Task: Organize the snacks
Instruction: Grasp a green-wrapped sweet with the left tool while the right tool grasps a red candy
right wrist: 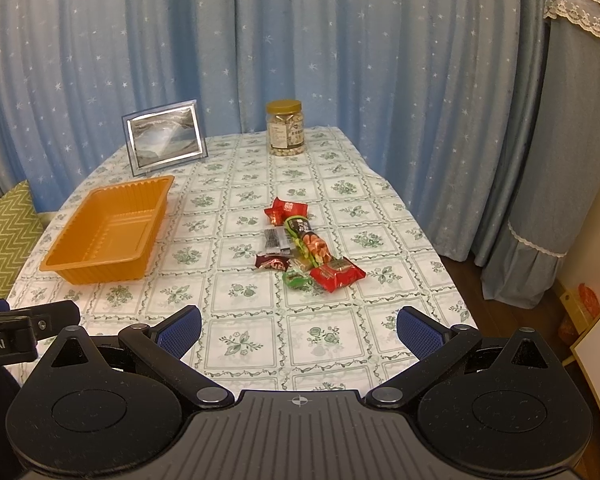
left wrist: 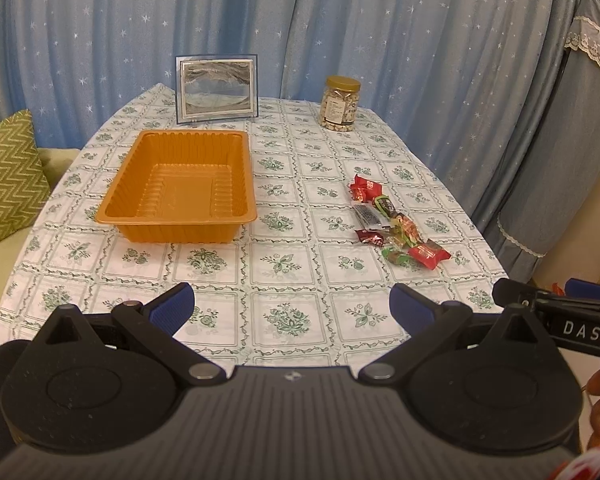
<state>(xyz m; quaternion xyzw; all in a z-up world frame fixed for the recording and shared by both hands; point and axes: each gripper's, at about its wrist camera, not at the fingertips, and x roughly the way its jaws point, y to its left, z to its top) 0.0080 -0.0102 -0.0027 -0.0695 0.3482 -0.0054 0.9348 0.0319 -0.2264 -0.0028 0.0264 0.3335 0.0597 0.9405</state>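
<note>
An empty orange plastic tray (left wrist: 140,216) (right wrist: 80,268) sits on the left half of the table. Several small wrapped snacks (left wrist: 396,220) (right wrist: 304,248) lie in a loose pile on the right half, red, green and dark wrappers. My left gripper (left wrist: 292,308) is open and empty, held above the table's near edge, well short of the tray. My right gripper (right wrist: 300,326) is open and empty, near the front edge, short of the snack pile. Part of the right gripper (left wrist: 560,312) shows in the left wrist view.
A framed picture (left wrist: 217,89) (right wrist: 165,136) and a clear jar with a gold lid (left wrist: 340,103) (right wrist: 285,127) stand at the table's far edge. Blue star curtains hang behind. A green zigzag cushion (left wrist: 8,172) lies left of the table.
</note>
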